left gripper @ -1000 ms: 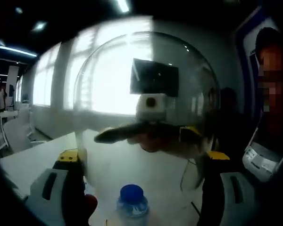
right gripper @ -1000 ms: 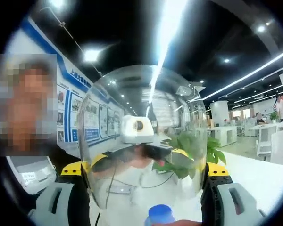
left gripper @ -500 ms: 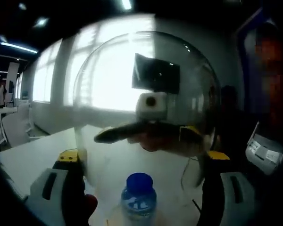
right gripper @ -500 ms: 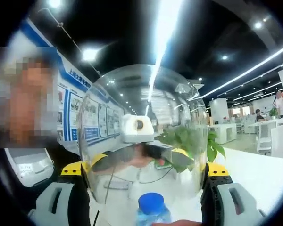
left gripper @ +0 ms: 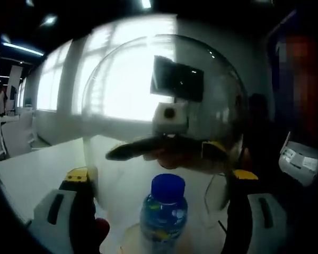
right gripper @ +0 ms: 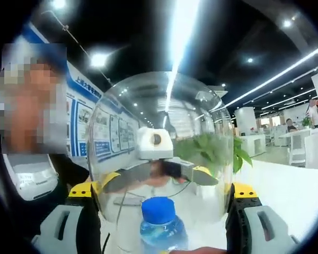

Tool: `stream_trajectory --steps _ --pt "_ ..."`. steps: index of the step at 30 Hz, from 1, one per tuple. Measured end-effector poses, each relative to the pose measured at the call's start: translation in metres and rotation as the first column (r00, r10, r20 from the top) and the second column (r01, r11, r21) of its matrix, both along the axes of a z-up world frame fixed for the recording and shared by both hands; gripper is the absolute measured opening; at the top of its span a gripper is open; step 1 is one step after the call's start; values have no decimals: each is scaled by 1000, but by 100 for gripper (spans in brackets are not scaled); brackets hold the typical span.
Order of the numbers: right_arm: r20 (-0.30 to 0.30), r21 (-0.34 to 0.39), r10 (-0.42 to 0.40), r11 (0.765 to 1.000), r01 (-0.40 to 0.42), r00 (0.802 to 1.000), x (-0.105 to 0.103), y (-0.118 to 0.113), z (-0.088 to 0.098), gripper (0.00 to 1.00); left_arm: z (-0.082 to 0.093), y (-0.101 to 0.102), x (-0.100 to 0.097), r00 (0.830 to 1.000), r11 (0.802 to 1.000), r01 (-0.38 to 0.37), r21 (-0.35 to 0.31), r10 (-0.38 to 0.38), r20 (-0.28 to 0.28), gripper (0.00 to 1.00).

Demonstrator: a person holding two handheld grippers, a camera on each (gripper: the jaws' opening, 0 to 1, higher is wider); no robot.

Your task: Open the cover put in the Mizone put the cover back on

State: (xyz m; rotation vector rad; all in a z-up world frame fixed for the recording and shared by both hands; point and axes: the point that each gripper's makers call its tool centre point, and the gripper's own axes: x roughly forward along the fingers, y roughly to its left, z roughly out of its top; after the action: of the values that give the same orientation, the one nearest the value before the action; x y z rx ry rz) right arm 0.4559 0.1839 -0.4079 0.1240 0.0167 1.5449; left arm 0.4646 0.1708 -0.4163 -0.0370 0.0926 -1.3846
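Observation:
A clear dome cover (left gripper: 148, 84) is held between the wide-set jaws of my left gripper (left gripper: 160, 174), which is shut on its sides. My right gripper (right gripper: 162, 189) clamps the same cover (right gripper: 148, 106) from the opposite side. Each gripper shows through the plastic in the other's view, the right gripper (left gripper: 169, 151) and the left gripper (right gripper: 156, 172). The Mizone bottle (left gripper: 163, 217), blue-capped with a blue label, stands upright low in the middle, its cap (right gripper: 159, 209) showing inside the cover's outline. A pale round base (left gripper: 128, 241) lies under it.
The white table (right gripper: 286, 185) spreads below. A green plant (right gripper: 214, 151) stands behind the cover. A person (right gripper: 34, 174) stands close by, also at the edge of the left gripper view as a person (left gripper: 302, 159). A dark screen (left gripper: 177, 79) hangs by bright windows.
The bottle sits higher in both views and its cap now lies within the cover's outline; both grippers have come down with the cover toward it. Grips look unchanged.

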Motion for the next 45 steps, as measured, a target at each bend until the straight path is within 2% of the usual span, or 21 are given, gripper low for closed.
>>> stream_trajectory --steps 13,17,22,28,35,36,40,42,45 --pt "-15 -46 3 999 -4 1000 5 3 -44 91 -42 4 8 1000 1000 11 17 -11 -15 87" --pt "-42 -30 1 1000 -3 999 7 2 -46 91 -45 4 10 999 1000 6 1 -6 -42 87" --pt "-23 -34 0 999 0 1000 6 1 -50 91 -48 2 10 1000 1000 8 4 -8 -21 87" --pt "-31 -39 0 999 -1 1000 9 -1 -62 91 -61 0 10 999 1000 11 13 -10 -30 87" --pt "-15 -64 6 998 -7 1000 11 -1 -82 91 -81 -1 10 1000 998 11 56 -10 -24 87" --pt "0 -44 -7 999 7 1000 13 -3 -79 91 -80 0 9 1000 999 9 42 -9 -11 87" --pt "8 -47 2 999 -2 1000 6 -4 -80 91 -83 1 7 1000 999 11 48 -10 -4 87" --pt "38 -48 -4 999 6 999 2 -3 -81 91 -85 2 3 1000 997 19 69 -20 18 87" --pt "44 -45 -11 999 13 999 1 -2 -80 91 -86 3 2 999 997 20 79 -22 24 87"
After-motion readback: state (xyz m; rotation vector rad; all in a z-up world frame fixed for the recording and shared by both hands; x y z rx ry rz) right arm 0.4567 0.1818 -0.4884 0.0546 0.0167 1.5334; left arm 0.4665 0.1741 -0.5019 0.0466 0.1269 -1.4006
